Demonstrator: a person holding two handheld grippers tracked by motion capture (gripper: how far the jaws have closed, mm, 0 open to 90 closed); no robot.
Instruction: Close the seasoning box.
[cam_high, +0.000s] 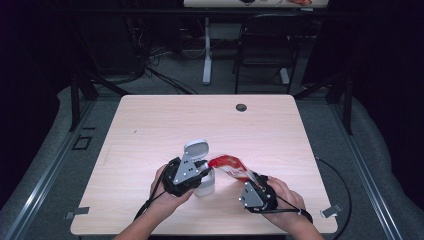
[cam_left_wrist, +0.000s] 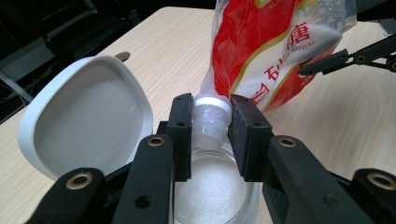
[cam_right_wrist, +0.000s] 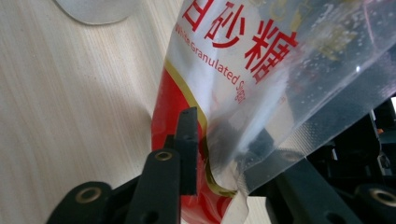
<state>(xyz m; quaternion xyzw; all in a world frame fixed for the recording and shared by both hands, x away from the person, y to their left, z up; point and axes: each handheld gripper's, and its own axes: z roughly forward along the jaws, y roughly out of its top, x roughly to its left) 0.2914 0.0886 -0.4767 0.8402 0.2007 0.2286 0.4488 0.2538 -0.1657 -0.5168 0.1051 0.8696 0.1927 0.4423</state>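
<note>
In the high view, the left claw (cam_high: 204, 169) and the hand behind it cover most of the white container (cam_high: 205, 188); its contents cannot be read there. The print on the sugar bag (cam_high: 229, 165) is too small to tell in that view, and its lower end is hidden behind the right claw (cam_high: 253, 181).

In the left claw view, the bag's top is cut off by the upper edge, and the container (cam_left_wrist: 212, 196) runs off the lower edge.

In the right claw view, the clear film of the bag (cam_right_wrist: 261, 70) veils the right-hand jaw, so contact there cannot be judged. The bag's lettering is cropped at the upper edge.
</note>
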